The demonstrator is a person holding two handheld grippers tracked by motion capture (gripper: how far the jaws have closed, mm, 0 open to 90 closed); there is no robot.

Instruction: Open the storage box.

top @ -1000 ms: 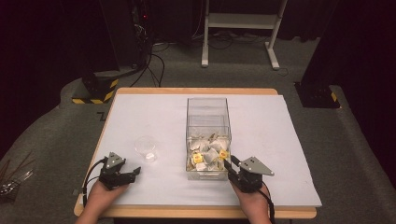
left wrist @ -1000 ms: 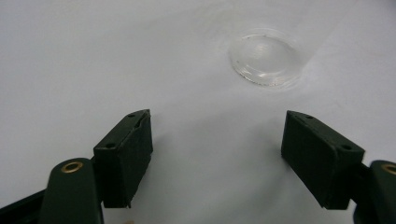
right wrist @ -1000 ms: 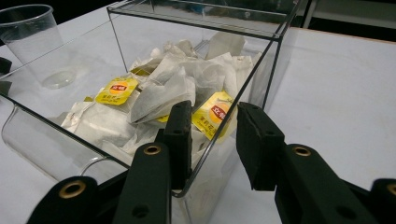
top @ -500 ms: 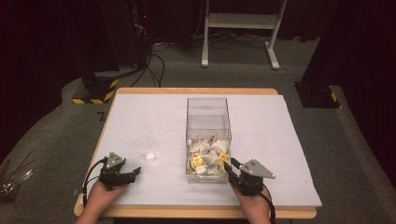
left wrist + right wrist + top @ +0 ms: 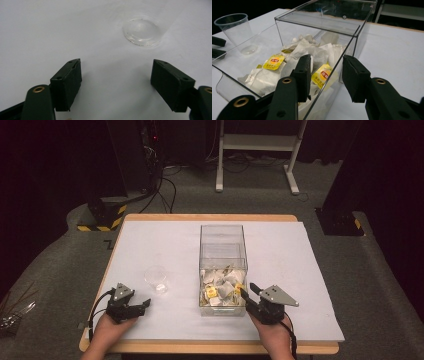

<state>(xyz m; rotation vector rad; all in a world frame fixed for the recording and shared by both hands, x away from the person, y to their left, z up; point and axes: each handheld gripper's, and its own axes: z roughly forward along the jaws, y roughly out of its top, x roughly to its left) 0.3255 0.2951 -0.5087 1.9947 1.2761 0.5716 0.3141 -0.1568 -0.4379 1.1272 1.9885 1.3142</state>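
Note:
A clear plastic box stands at the table's middle, with several tea bags with yellow tags heaped in its near end. A clear plastic cup stands upright to the left of it. My right gripper rests at the box's near right corner, open. In the right gripper view my right gripper straddles the box's corner edge, with the tea bags just behind the wall. My left gripper lies near the front edge, open and empty. In the left gripper view the cup is ahead of my left gripper.
A white sheet covers the wooden table. The box's far half holds nothing and its top is open. Beyond the table are a dark floor, cables and a white stand. In the right gripper view the cup is far left.

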